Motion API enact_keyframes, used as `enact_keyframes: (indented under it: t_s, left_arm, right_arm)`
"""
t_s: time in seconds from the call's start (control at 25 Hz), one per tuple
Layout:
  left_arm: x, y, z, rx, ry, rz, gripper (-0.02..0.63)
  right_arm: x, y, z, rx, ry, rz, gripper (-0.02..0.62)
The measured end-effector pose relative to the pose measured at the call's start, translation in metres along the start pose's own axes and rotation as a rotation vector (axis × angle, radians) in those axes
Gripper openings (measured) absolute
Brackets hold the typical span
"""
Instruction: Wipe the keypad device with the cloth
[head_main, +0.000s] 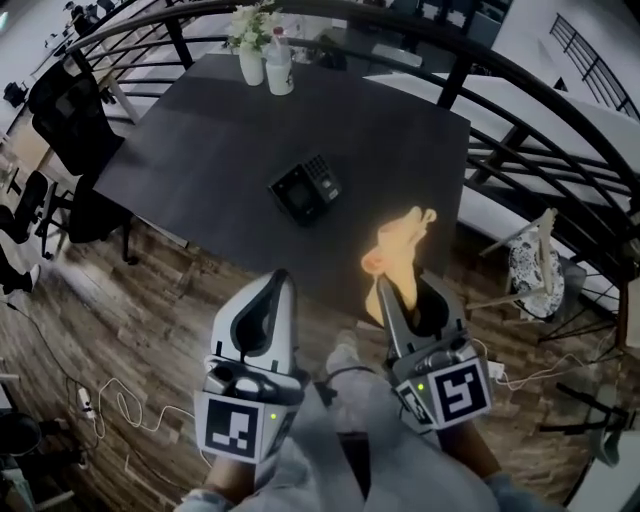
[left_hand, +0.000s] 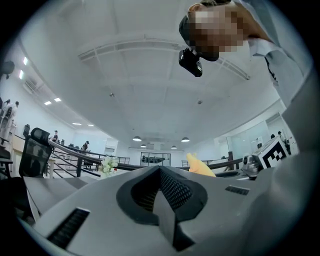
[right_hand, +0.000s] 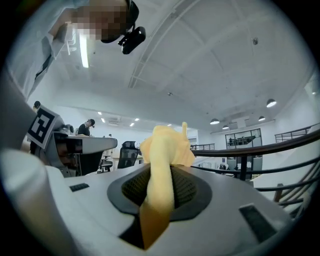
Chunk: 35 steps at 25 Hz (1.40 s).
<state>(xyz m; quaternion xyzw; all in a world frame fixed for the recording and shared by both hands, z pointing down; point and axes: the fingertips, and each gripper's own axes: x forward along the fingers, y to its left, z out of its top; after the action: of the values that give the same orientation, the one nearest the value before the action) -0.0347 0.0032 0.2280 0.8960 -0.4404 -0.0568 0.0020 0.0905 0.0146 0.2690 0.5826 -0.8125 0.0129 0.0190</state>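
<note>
The black keypad device (head_main: 305, 190) lies flat near the middle of the dark table (head_main: 220, 140). My right gripper (head_main: 410, 287) is shut on a yellow cloth (head_main: 400, 250), which sticks up out of its jaws over the table's near edge, short of the device. In the right gripper view the cloth (right_hand: 162, 150) runs between the closed jaws of the right gripper (right_hand: 162, 175). My left gripper (head_main: 279, 277) is shut and empty, held off the table's near edge. From the left gripper view, the left gripper (left_hand: 160, 175) points up and the cloth (left_hand: 200, 167) shows beside it.
A white vase of flowers (head_main: 250, 45) and a cup (head_main: 279, 65) stand at the table's far edge. Black office chairs (head_main: 60, 100) are at the left and a cushioned chair (head_main: 530, 265) at the right. A curved railing (head_main: 560, 110) runs behind. Cables (head_main: 100, 400) lie on the wooden floor.
</note>
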Motion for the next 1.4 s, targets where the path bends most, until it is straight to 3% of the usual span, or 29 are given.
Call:
enact_keyframes:
  t_s: [0.44, 0.68, 1.4]
  left_arm:
    - [0.052, 0.011, -0.007, 0.038, 0.02, 0.14, 0.014]
    - [0.074, 0.007, -0.009, 0.044, 0.021, 0.175, 0.012]
    - [0.105, 0.015, -0.024, 0.03, 0.058, 0.167, 0.014]
  right_arm:
    - [0.059, -0.042, -0.008, 0.014, 0.025, 0.158, 0.1]
    - [0.079, -0.061, -0.014, 0.026, 0.032, 0.205, 0.1]
    - [0.118, -0.088, -0.04, 0.042, 0.085, 0.182, 0.1]
